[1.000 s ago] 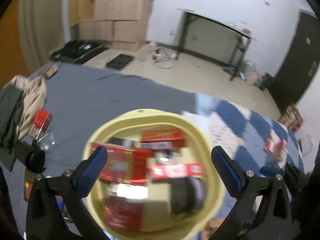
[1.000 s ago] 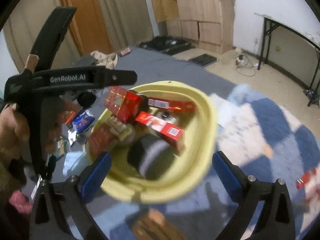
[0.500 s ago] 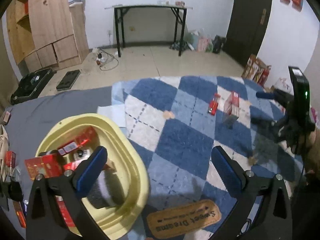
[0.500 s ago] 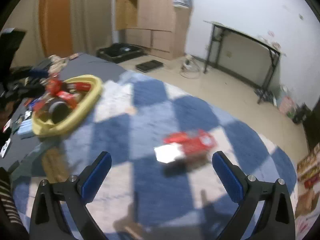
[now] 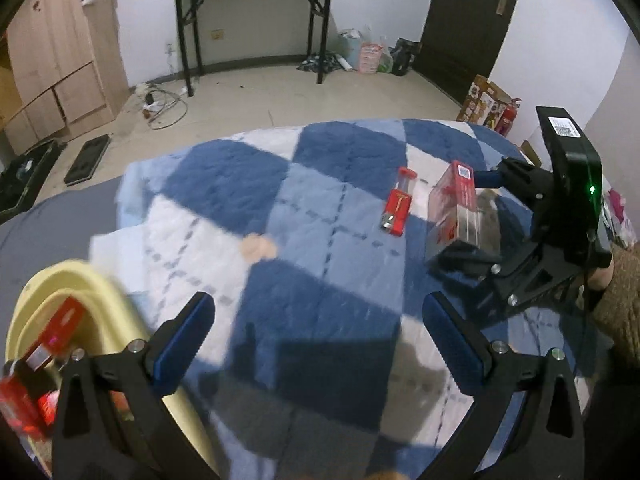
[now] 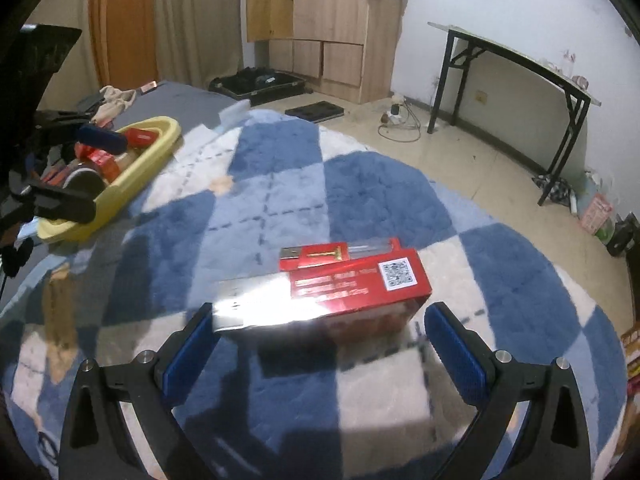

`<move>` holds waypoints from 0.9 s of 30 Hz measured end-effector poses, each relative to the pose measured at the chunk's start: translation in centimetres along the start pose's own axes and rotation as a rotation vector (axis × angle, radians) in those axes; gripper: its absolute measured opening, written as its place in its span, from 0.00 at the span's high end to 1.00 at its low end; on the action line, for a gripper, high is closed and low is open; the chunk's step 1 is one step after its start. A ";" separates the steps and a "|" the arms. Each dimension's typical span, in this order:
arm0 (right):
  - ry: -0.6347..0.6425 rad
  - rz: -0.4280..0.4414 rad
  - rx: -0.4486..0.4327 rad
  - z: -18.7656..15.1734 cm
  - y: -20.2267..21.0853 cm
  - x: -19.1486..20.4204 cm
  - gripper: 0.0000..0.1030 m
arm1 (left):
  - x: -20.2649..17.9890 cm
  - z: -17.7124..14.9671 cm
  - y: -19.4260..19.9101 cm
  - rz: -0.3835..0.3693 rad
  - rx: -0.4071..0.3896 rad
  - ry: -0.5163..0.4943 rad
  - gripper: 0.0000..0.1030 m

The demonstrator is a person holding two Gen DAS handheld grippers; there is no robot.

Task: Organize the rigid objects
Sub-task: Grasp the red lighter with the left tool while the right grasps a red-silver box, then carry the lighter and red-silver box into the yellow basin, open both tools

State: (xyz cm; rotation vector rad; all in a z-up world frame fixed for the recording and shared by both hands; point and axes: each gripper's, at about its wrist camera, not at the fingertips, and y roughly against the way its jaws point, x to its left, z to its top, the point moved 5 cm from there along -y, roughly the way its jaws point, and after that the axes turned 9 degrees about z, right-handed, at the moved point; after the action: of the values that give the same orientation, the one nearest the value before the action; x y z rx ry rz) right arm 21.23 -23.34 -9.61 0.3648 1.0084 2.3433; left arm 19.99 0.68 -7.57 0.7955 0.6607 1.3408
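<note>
A: What is lying under everything?

B: A blue and white checked rug (image 6: pixel 280 168) is covering the floor, with a grey mat (image 5: pixel 60 224) lying along its left edge.

A: And the largest thing on it?

B: A yellow basin (image 6: pixel 156 148) is sitting at the rug's left edge, holding red packets and a dark round item.

A: Where are the loose pieces?

B: A red and silver box (image 6: pixel 344 292) is standing near the rug's right edge. Just beside it, a smaller red pack (image 5: pixel 398 208) showing a gold razor is lying flat.

A: What are the tongs doing?

B: The right gripper (image 6: pixel 318 350) is hovering with its 2 blue pads spread wide, the box sitting between and just ahead of them; whether they are touching it I cannot tell. The left gripper (image 5: pixel 316 338) is also gaping apart, gripping nothing, hanging over the rug beside the basin.
</note>
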 end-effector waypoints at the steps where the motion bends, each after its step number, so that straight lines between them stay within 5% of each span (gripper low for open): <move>1: -0.005 0.002 -0.005 0.1 -0.6 0.0 0.00 | -0.5 0.4 -0.6 -0.004 0.001 -0.011 0.00; 5: -0.042 0.035 -0.059 -0.3 -0.9 -0.8 0.12 | -2.4 2.0 -2.9 -0.021 -0.001 -0.059 0.00; 14: -0.243 -0.038 -0.224 -2.3 4.0 -6.6 0.11 | -8.3 5.0 -8.9 -0.086 0.041 -0.161 0.02; 17: -0.305 -0.064 -0.243 -3.7 4.8 -8.1 0.11 | -9.0 5.5 -10.6 -0.020 0.058 -0.111 0.20; 19: -0.319 -0.066 -0.245 -4.2 4.9 -8.4 0.11 | -9.5 5.6 -10.2 0.015 0.016 -0.075 0.41; 21: -0.324 -0.069 -0.243 -4.5 4.9 -8.3 0.11 | -10.0 5.0 -9.4 0.036 -0.028 -0.039 0.74; 27: -0.304 -0.085 -0.226 -3.8 4.7 -7.8 0.11 | -9.6 3.3 -6.8 0.067 -0.091 0.065 0.77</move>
State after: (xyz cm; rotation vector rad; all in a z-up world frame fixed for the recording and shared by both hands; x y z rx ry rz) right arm 24.02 -32.82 -8.94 0.5564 0.5983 2.2112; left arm 25.40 -9.52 -11.44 0.7083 0.6236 1.4527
